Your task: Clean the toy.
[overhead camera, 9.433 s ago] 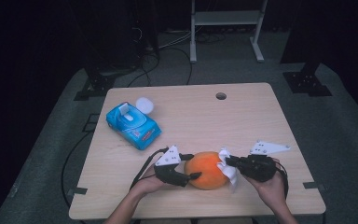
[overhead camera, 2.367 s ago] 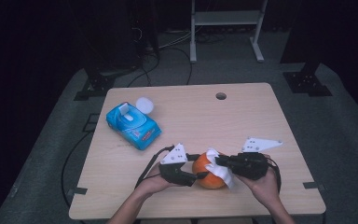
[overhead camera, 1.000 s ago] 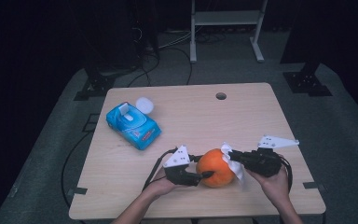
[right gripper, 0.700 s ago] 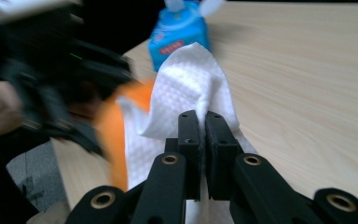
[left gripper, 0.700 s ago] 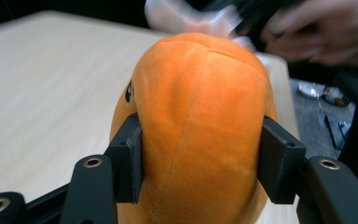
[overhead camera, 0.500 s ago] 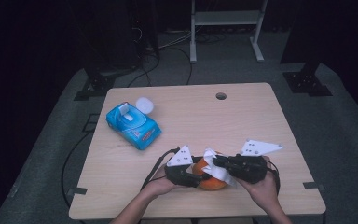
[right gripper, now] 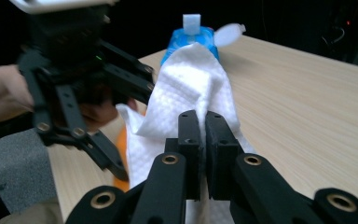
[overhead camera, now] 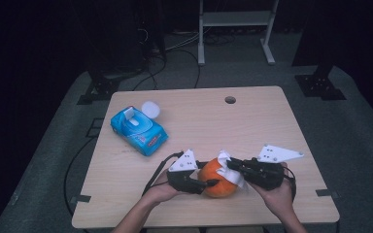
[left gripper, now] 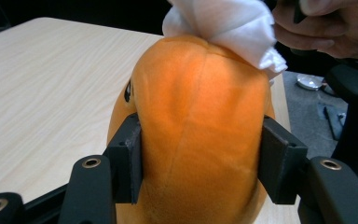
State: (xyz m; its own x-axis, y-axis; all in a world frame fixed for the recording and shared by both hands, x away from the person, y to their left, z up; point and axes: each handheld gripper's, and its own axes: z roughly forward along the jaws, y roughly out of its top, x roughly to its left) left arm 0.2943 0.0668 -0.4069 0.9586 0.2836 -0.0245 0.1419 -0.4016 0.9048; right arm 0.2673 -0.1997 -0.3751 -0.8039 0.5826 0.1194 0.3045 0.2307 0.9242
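A soft orange toy [overhead camera: 217, 183] rests on the wooden table [overhead camera: 272, 121] near its front edge. My left gripper [overhead camera: 206, 181] is shut on it from the left. In the left gripper view the pads press into both flanks of the toy [left gripper: 200, 121]. My right gripper [overhead camera: 234, 167] comes in from the right, shut on a crumpled white wipe [overhead camera: 238, 179]. The wipe [left gripper: 223, 23] lies against the top of the toy. In the right gripper view the two jaws [right gripper: 204, 128] meet on the wipe [right gripper: 191, 79], with a sliver of the toy [right gripper: 121, 140] showing below it.
A blue pack of wipes [overhead camera: 138, 130] with its white lid flipped open lies at the table's left rear. A small round hole [overhead camera: 230, 100] sits near the far edge. Cables and a metal stand are on the floor beyond the table.
My right gripper has dragged the wipe leftward over the top of the toy, then eased slightly back. The left gripper keeps its hold and has barely moved.
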